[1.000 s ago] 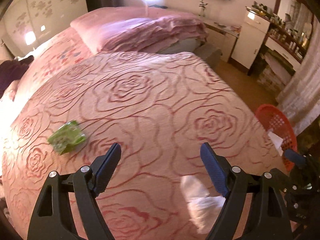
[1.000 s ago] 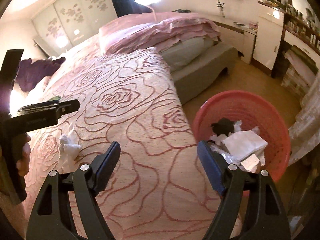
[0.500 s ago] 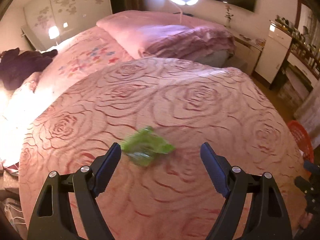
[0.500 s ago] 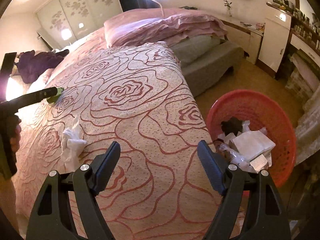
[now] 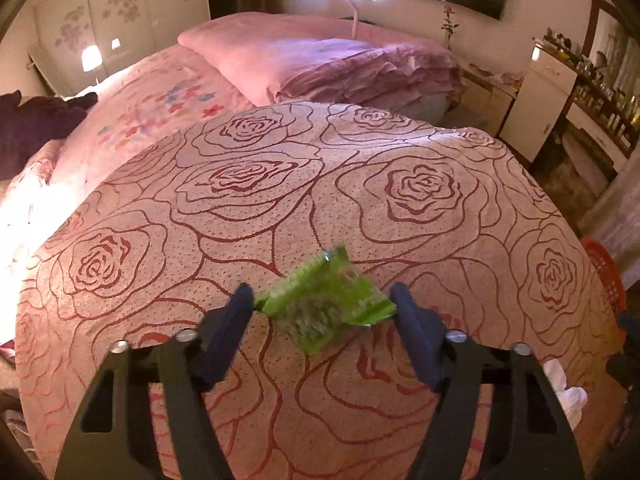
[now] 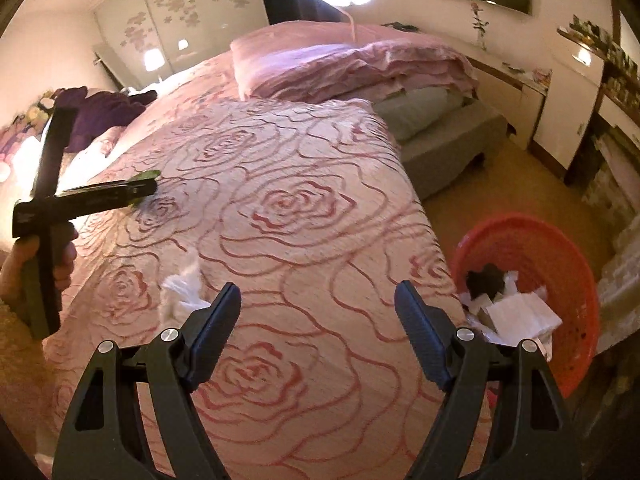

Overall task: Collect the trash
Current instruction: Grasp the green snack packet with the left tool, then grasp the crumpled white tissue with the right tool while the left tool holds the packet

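Note:
A crumpled green wrapper [image 5: 326, 300] lies on the pink rose-patterned bedspread [image 5: 360, 184]. My left gripper [image 5: 322, 304] is open, with one finger on each side of the wrapper, close to its edges. In the right wrist view the left gripper [image 6: 136, 190] shows at the left, with a bit of the green wrapper [image 6: 147, 176] at its tip. My right gripper [image 6: 318, 300] is open and empty above the bed's near part. A crumpled white tissue [image 6: 182, 292] lies just left of its left finger, also seen in the left wrist view [image 5: 566, 394].
A red basket [image 6: 560, 248] holding paper scraps and a dark piece stands on the floor right of the bed; its rim shows in the left wrist view [image 5: 606, 276]. Folded pink bedding [image 6: 352, 64] lies at the bed's head. Cabinets [image 6: 560, 100] line the right wall.
My left gripper has moved forward over the bed until the green wrapper sits between its open fingers. The right gripper has swung slightly left, toward the white tissue.

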`<state>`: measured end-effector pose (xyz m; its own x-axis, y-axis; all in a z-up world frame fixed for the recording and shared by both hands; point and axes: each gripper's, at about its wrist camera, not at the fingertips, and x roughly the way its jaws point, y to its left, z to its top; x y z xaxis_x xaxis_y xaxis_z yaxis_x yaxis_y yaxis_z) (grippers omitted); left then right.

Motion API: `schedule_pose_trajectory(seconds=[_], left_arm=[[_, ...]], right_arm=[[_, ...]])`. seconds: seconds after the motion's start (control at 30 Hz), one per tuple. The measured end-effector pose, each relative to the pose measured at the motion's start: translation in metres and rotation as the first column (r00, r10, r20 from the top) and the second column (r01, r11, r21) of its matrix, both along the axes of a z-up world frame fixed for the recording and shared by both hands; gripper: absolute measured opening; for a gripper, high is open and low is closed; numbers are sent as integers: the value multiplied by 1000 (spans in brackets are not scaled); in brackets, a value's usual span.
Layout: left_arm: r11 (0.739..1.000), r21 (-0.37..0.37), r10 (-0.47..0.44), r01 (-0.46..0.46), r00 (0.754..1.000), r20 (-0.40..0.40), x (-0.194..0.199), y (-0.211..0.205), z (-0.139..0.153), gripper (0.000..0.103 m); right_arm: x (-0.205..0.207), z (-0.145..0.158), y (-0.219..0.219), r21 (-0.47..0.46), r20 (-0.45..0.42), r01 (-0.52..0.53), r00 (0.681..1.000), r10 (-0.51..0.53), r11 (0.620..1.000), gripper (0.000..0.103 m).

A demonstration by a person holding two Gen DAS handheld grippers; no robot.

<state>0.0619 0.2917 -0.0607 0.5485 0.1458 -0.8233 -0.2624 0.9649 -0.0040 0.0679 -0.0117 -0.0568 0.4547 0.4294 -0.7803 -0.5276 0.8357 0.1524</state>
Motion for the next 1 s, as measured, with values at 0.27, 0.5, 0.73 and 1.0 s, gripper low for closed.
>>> schedule_pose_trajectory(seconds=[0.27,0.5,0.73,1.0], left_arm=[[1000,-7,-14,14,1000,20,-7,-6,2,44],[999,-36,-34,35,999,29,-26,-20,6,42],[997,-44,-62,63,998,29,-49,-39,7,42],[997,-55,-50,51,999,12,-72,-48,6,42]], right_arm=[[-2,-1,17,-11,-5,-34,999,34,999,77],[-4,-1,23,-10,-1,-47,999,47,999,77],[-17,-2,36,17,3,-136,991,136,991,77],[-27,-8,66,-20,12,-228,973,229,973,77]])
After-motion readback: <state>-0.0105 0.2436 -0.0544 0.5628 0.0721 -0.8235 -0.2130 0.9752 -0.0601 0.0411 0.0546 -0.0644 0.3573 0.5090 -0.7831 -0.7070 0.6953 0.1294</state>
